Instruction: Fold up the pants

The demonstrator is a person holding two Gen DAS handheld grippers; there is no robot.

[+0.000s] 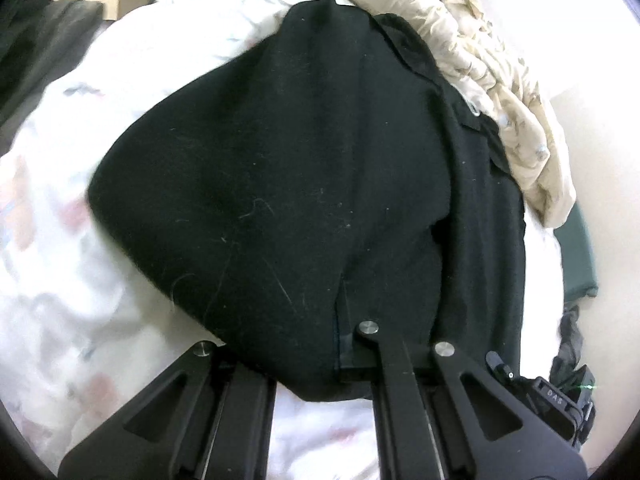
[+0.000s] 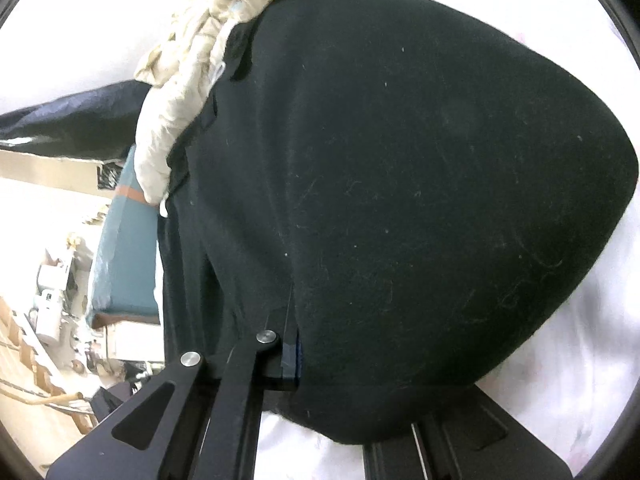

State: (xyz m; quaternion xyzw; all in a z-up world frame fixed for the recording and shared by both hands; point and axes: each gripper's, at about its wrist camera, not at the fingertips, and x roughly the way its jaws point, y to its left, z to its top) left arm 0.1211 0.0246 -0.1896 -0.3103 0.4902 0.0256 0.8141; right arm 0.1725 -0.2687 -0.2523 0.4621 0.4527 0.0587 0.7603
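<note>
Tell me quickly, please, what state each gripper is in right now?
Left gripper: closed, pinching the black pants.
Right gripper: closed, pinching the same pants.

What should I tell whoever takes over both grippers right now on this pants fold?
Left gripper: shut on the black pants, pinching a near edge.
Right gripper: shut on the same pants, also at a near edge.
Pants lie spread on the white printed bedding, far end against a crumpled cream cloth.
Done: both edges gripped.
Left: probably carry the gripped edges over to fold, then release.
</note>
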